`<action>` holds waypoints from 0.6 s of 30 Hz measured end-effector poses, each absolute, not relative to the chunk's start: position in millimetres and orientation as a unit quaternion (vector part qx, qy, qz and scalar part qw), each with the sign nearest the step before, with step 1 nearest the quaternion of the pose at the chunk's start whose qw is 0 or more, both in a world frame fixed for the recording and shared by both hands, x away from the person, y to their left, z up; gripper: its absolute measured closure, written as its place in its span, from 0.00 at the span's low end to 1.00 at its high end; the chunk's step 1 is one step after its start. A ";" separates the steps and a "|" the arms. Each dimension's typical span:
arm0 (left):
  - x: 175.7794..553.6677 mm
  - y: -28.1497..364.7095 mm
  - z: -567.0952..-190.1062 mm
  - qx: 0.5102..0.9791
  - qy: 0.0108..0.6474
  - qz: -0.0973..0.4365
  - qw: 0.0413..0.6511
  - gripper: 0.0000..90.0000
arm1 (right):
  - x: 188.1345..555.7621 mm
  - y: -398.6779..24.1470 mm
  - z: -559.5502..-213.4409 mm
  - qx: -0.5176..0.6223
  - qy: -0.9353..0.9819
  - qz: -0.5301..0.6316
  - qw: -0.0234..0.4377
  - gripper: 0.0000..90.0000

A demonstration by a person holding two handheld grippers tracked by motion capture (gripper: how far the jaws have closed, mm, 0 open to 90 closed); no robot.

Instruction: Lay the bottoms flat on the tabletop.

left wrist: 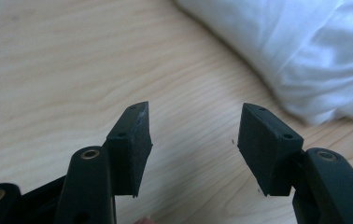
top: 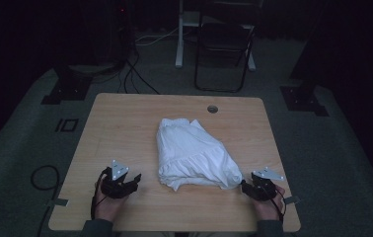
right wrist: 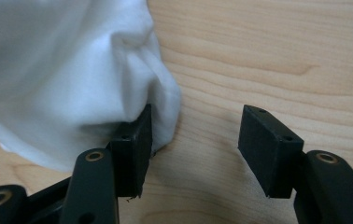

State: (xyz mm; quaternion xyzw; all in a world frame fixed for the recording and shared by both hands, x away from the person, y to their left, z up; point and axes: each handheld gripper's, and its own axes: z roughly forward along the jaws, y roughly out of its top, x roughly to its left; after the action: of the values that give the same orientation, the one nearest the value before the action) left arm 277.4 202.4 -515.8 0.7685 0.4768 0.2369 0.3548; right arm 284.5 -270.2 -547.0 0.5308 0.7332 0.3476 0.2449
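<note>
The high view was dim, the room beyond the surface nearly black; both gripper views were bright and evenly lit; the white cloth looked softly blurred, slightly overexposed.

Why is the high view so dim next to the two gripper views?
High view: room dark, only the table and white cloth read clearly. Left gripper view: bright, cloth soft-focused. Right gripper view: bright, cloth blurred, wood grain sharp.
</note>
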 end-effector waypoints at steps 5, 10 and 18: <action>279.4 191.2 -504.2 0.772 0.462 0.238 0.365 0.47 | 281.4 -267.7 -542.6 0.523 0.733 0.356 0.249 0.50; 283.3 166.1 -490.4 0.785 0.427 0.234 0.382 0.45 | 276.8 -271.6 -536.4 0.519 0.730 0.368 0.251 0.48; 288.5 131.0 -482.9 0.802 0.385 0.222 0.399 0.41 | 271.3 -287.8 -529.6 0.531 0.713 0.378 0.256 0.48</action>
State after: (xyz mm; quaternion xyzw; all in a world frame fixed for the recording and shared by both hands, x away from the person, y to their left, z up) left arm 288.5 131.0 -482.9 0.8021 0.3847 0.2218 0.3993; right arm 271.3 -287.8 -529.6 0.5315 0.7135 0.3780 0.2561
